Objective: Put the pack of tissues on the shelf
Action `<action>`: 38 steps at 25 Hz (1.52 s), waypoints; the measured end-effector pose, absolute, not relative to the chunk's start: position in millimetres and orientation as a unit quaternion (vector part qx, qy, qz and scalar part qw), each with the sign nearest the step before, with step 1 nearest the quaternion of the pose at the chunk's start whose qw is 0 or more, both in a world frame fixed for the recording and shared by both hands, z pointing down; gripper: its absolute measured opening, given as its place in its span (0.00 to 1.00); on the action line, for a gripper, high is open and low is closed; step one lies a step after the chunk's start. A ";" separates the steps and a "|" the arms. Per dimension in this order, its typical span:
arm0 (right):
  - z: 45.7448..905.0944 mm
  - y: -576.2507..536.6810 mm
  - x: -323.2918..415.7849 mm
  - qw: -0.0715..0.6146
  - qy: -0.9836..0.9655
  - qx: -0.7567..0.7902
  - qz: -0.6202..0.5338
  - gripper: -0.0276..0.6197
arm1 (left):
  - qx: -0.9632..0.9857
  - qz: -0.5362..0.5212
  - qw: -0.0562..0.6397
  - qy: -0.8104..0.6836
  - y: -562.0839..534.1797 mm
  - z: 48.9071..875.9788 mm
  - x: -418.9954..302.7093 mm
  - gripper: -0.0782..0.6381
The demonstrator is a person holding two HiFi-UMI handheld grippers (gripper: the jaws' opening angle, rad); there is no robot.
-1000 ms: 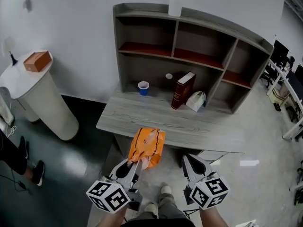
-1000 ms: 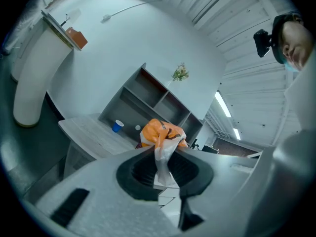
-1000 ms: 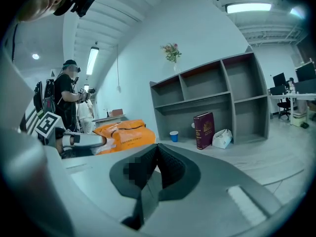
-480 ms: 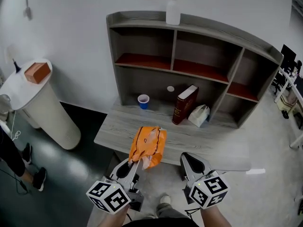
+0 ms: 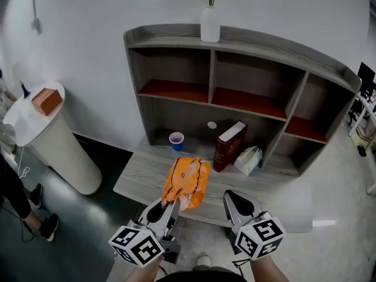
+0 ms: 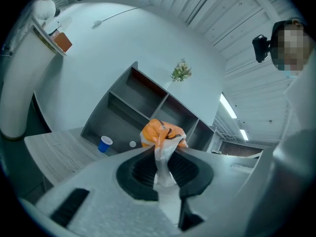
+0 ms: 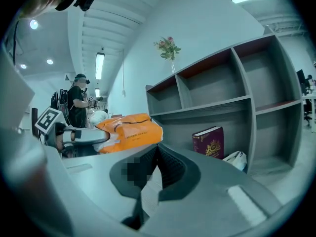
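While the left gripper (image 5: 172, 202) clamps the white wrapper end of the orange pack of tissues (image 5: 187, 180) between its fingers, the pack is held over the worktop (image 5: 138, 178), short of the shelf (image 5: 258, 101). The right gripper (image 5: 232, 197) fingers appear closed, empty.

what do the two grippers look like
The left gripper and right gripper match: pale grey moulded plastic bodies tapering to two jaws lined with black ribbed pads. Each carries a white cube printed with black square markers at its rear.
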State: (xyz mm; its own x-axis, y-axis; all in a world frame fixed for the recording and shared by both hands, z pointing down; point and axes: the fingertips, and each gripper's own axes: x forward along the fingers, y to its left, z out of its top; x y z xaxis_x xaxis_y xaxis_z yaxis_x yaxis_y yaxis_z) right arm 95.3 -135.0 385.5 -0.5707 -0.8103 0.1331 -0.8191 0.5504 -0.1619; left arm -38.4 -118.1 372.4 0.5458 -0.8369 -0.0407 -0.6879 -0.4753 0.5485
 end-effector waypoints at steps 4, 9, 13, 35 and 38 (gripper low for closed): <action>384.9 -148.6 104.4 0.019 -0.883 0.457 0.104 0.04 | 0.842 -0.156 0.239 -0.457 -131.4 370.4 -31.1 0.17; 385.9 -162.6 110.3 0.018 -0.884 0.453 0.110 0.04 | 0.840 -0.164 0.237 -0.461 -148.3 363.3 -28.1 0.17; 385.4 -171.9 107.7 0.018 -0.887 0.449 0.112 0.04 | 0.837 -0.171 0.240 -0.462 -162.2 362.1 -29.8 0.17; 352.5 -286.9 75.9 -0.006 -0.874 0.475 0.102 0.03 | 0.859 -0.197 0.201 -0.427 -305.4 297.1 -62.7 0.17; 351.8 -299.1 71.6 -0.005 -0.872 0.478 0.104 0.03 | 0.864 -0.195 0.195 -0.421 -320.2 289.8 -65.0 0.17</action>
State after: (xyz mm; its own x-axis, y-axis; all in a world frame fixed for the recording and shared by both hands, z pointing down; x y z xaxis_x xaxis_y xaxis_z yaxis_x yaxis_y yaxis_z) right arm 71.6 -299.1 351.8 -0.5437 -0.8344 0.0902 -0.8323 0.5223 -0.1854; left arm -65.0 -320.2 289.8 0.5699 -0.8035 -0.1723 -0.6514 -0.5695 0.5013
